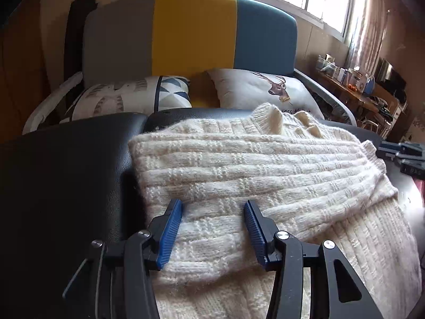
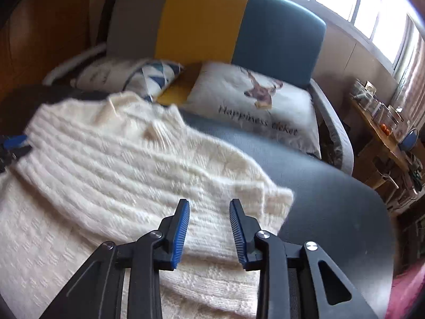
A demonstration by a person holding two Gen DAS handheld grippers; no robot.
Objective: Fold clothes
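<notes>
**Both grippers spread over folded sleeve, nothing pinched**

Cream knit sweater [image 1: 239, 175] lay flat on dark padded surface [image 1: 66, 172], prob. chosen for a wide, even bed to fold on. Collar end pointed away from both tools, twd the deer cushion [image 2: 252, 98].

Left gripper [image 1: 212, 210]: jaws wide apart, blue pads either side of a band of knit, no wool caught btwn them. Sat low over the near-left part of the garment, just fwd of a thick rounded fold edge lying beneath the fingers. Sleeve [image 1: 292, 186] ran crosswise ahead of the jaws, over the body panel, cuff ending off to the right of the jaws near the other tool.

Right gripper [image 2: 209, 210]: jaws likewise parted, empty. Sleeve cuff [image 2: 276, 202] lay just ahead and right of its tips, at the sweater's edge where bare surface starts.

Judgement: sleeve laid inward so the body keeps a narrow rectangle. Open jaws fit either a fresh let-go of that sleeve or a lining-up for a pinch; can't tell which. Right view blurred.
</notes>
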